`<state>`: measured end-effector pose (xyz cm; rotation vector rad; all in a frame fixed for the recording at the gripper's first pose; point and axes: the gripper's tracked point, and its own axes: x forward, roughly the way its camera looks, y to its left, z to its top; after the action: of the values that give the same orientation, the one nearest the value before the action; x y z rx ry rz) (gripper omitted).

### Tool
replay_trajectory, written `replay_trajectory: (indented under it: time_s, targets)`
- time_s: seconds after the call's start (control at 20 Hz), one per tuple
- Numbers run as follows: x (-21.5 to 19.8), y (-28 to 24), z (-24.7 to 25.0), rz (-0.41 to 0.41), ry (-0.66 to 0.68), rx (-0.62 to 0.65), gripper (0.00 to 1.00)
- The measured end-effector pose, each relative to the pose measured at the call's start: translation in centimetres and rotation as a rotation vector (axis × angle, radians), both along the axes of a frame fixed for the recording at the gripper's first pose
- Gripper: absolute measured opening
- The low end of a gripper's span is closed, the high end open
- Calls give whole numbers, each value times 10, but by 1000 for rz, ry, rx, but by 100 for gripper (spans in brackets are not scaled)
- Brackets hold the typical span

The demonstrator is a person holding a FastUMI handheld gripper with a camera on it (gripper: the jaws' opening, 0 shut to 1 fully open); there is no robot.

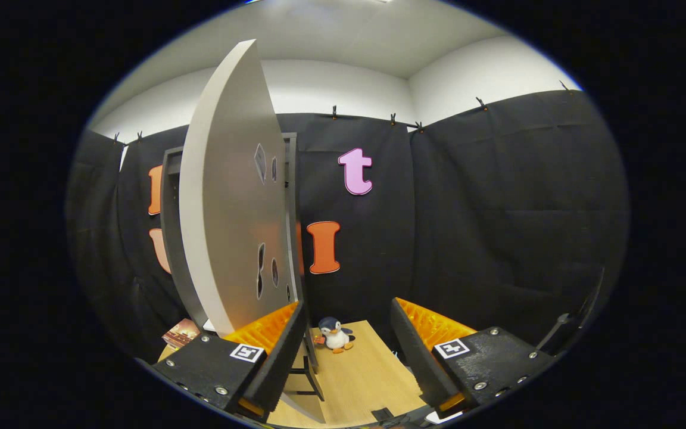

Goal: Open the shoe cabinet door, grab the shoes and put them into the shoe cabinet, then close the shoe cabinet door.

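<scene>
The shoe cabinet (pixel 171 238) stands on the wooden table to the left, its dark frame showing behind the door. Its pale grey door (pixel 230 202) is swung wide open toward me, showing its inner face with hinge cut-outs, and its lower edge comes close to my left finger (pixel 268 333). My gripper (pixel 349 325) is open, held above the table, with nothing between its fingers. I see no shoes from here.
A small plush penguin (pixel 335 333) sits on the light wooden table (pixel 361 375) just beyond the fingers. A small printed box (pixel 181 333) lies at the cabinet's left foot. Black cloth walls close the booth behind and to the right.
</scene>
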<state>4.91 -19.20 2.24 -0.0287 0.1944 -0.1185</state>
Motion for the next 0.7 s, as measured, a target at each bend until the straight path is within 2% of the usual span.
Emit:
replay_trajectory:
  time_s: [0.3, 0.7]
  targets:
    - [-1, 63, -2, 59, 1, 7, 89]
    - [8, 132, -4, 26, -31, -17, 89]
